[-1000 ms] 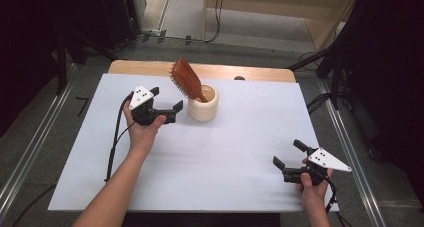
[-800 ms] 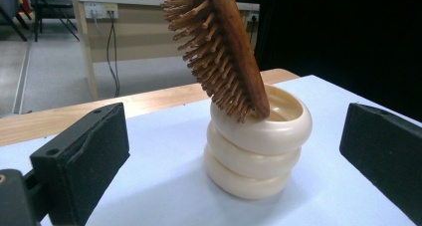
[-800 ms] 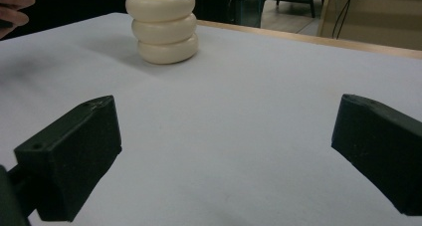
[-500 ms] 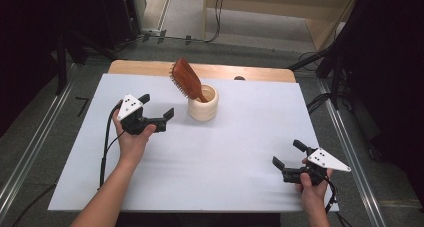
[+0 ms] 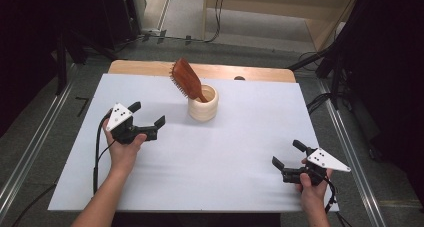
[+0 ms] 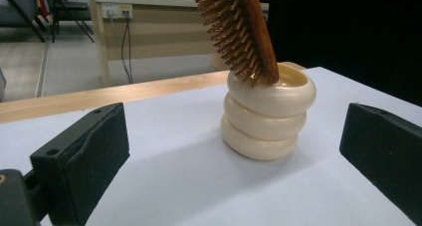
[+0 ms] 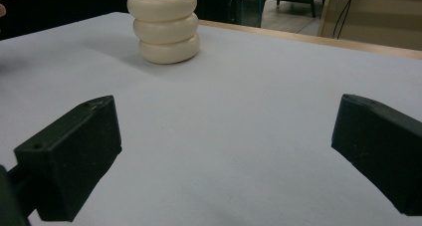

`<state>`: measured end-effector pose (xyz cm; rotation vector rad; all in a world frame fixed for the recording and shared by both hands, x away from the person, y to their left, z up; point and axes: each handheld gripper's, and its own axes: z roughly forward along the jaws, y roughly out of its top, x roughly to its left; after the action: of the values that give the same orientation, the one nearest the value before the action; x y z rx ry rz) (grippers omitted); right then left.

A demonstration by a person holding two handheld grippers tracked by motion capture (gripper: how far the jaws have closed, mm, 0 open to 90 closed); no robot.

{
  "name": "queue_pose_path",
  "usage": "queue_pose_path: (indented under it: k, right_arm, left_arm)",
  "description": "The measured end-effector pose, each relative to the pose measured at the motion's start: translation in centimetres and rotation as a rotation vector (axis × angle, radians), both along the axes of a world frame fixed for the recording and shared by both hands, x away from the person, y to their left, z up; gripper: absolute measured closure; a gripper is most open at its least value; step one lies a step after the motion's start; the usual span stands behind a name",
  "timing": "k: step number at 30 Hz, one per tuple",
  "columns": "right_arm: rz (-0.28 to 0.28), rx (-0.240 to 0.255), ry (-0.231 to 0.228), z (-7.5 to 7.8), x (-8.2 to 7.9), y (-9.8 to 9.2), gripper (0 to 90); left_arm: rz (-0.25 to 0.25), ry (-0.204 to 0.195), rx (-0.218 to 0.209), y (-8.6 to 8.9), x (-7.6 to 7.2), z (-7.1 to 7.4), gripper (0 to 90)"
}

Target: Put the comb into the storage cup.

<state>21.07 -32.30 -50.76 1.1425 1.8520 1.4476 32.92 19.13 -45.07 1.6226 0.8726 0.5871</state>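
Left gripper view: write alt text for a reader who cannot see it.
A brown wooden hairbrush leans, bristles leftward, in a cream three-ringed ceramic cup on a white table. Two open black jaws frame the foreground, touching nothing.

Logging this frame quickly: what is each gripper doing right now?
Left gripper: open, holding nothing, near the cream holder with the hairbrush.
Right gripper: open, holding nothing.

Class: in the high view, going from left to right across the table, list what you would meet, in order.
Left tongs → hairbrush → cream cup → right tongs.
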Motion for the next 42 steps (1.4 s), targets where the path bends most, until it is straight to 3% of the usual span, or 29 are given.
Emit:
queue_pose_path:
  k: [18,42]
  right_arm:
    - [-0.006,0.003,0.0,0.0,0.0,0.0,0.0]
    - [-0.008,0.002,-0.001,0.0,-0.1,0.1,0.0]
  left_arm:
    - [0.025,0.004,-0.005,2.7,-2.7,-1.0,0.0]
    - [0.059,0.011,0.021,6.0,-5.7,-1.7,0.0]
